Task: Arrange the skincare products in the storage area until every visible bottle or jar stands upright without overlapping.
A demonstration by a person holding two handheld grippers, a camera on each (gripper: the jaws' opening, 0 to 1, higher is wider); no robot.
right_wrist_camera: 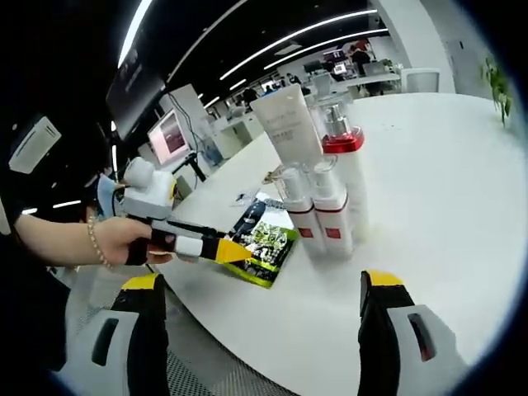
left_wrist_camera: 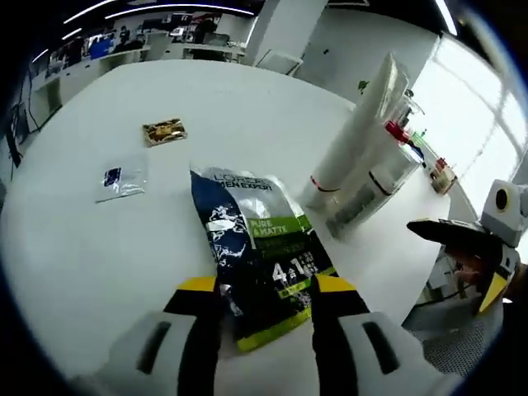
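On the white table (left_wrist_camera: 99,272), upright bottles (right_wrist_camera: 326,206) are clustering beside a tall tube (right_wrist_camera: 289,124); the dark sachet (left_wrist_camera: 260,252) is lying flat, left gripper (left_wrist_camera: 268,289) straddling it, jaws apart. Right gripper (right_wrist_camera: 260,285) is hovering with jaws wide, holding nothing.

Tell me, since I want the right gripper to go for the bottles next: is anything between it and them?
Nothing visible. Bare white table lies between the open right gripper and the upright bottles. The dark sachet and left gripper sit off to the side.
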